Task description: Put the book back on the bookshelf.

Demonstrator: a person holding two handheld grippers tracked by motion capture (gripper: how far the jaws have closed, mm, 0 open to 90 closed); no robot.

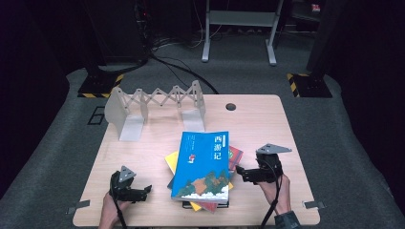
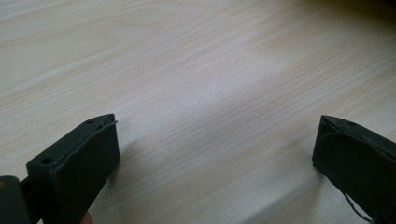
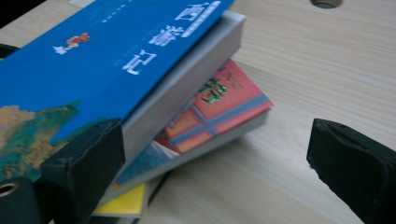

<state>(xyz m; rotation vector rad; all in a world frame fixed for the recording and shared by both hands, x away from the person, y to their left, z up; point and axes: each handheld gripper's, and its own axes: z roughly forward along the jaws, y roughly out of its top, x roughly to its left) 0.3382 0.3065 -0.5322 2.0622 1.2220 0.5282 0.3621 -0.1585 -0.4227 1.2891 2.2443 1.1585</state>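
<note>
- Resting low on the bench (image 1: 267,119) to the left of the book stack, well apart from it: left gripper (image 1: 143,191), held in a hand (image 1: 111,210) coming in from the near edge, jaws spread wide with only bare wood grain between them in the left gripper view (image 2: 215,140).
- Standing beyond the stack toward the far left of the bench: grey folding book rack (image 1: 143,107), its zigzag lattice stretched between two upright end plates, nothing in it.
- Lying at the middle of the bench: the stack itself, topped by a blue book (image 1: 203,164) with white characters and a mountain picture on its cover, set slightly askew.
- Peeking out beneath the blue book: a yellow book (image 1: 171,160) on the stack's left side and a red book (image 1: 235,156) on its right, with darker covers lower down, too hidden to tell apart.
- Hovering just beside the stack's right edge: right gripper (image 1: 237,172), held in the other hand (image 1: 279,188), jaws wide apart and clamped on nothing.
- Seen from the right gripper view: one jaw just in front of the blue book's (image 3: 107,60) grey page edge, contact unclear; the other well out over bare bench, red book (image 3: 219,112) between them.
</note>
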